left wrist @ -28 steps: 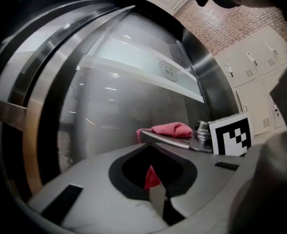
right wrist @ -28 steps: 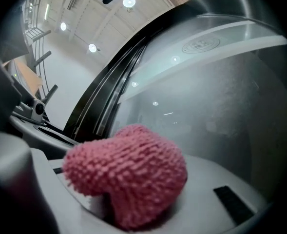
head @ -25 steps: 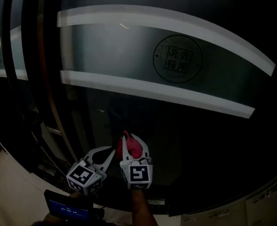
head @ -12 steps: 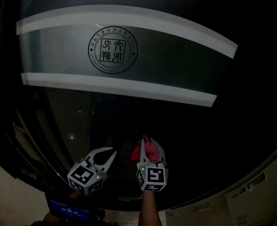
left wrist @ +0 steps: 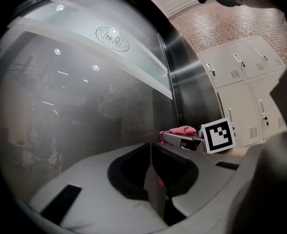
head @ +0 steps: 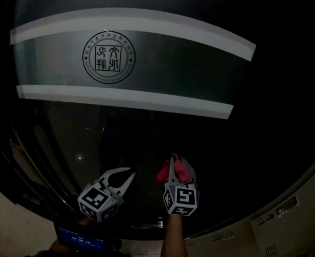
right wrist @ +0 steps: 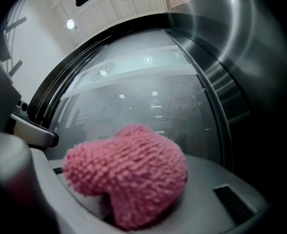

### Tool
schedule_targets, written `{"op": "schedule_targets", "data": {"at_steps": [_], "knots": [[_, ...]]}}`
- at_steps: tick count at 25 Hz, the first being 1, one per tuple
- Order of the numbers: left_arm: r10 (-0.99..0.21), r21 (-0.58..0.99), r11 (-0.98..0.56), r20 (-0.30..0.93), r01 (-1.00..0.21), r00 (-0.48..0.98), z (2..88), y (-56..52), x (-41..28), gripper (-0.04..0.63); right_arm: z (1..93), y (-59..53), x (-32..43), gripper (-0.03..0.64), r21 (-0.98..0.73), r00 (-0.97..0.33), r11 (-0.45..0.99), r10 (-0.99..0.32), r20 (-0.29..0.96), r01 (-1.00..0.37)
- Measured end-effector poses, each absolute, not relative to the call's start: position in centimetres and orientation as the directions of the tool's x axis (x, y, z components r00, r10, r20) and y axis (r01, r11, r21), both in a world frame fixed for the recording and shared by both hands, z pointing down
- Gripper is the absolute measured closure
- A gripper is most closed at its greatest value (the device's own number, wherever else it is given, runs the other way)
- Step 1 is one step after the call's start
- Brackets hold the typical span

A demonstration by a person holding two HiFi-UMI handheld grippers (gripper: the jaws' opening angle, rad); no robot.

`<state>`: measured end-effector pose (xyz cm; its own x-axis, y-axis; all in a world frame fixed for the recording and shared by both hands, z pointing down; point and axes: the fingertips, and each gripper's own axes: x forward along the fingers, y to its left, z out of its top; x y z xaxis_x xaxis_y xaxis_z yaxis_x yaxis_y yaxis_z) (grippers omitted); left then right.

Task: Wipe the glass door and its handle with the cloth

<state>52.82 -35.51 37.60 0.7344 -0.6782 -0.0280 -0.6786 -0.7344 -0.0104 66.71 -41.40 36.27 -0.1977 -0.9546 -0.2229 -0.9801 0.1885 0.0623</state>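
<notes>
Glass door, dark, with a frosted band across the upper part. A round seal emblem is printed on the band towards its left end: stylised characters inside a ring of small text, none of it legible. The same emblem is in the left gripper view, also unreadable.

Right gripper has its jaws clamped on the pink cloth. The cloth is bunched and bulges out over the jaw tips, held up in front of the lower glass, below the band and right of the door's centre. Cannot tell whether it touches the glass.

Left gripper has its jaws together with nothing in them, just left of the right gripper, pointed at the lower glass.

White lockers beside the metal door frame, doors closed, contents not visible. A small lit screen at the bottom edge, its digits too small to read.
</notes>
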Motion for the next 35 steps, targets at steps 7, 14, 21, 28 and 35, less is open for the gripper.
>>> {"op": "schedule_targets", "data": {"at_steps": [7,14,21,28,35], "knots": [[-0.706,-0.008,-0.708,0.005,-0.706,0.708,38.6,-34.9,49.0,0.584,36.0,-38.9,61.9,0.566,0.032,-0.248,0.248,-0.933,-0.260,-0.968],[-0.727,-0.011,-0.687,0.036,-0.727,0.686,40.2,-32.5,41.4,0.584,36.5,-33.8,49.7,0.566,0.044,-0.401,0.404,-0.877,-0.264,-0.914],[-0.722,-0.013,-0.692,0.000,-0.722,0.692,39.5,-27.5,29.6,0.584,37.5,-27.9,35.7,0.566,0.050,-0.449,0.452,-0.856,-0.257,-0.891],[-0.719,-0.004,-0.695,0.010,-0.719,0.695,41.0,-21.9,13.2,0.584,38.3,-21.8,20.2,0.566,0.021,-0.430,0.444,-0.855,-0.291,-0.896],[-0.727,-0.020,-0.687,0.036,-0.727,0.686,41.1,-17.5,1.4,0.584,38.0,-17.0,7.8,0.566,0.034,-0.462,0.469,-0.852,-0.248,-0.883]]}}
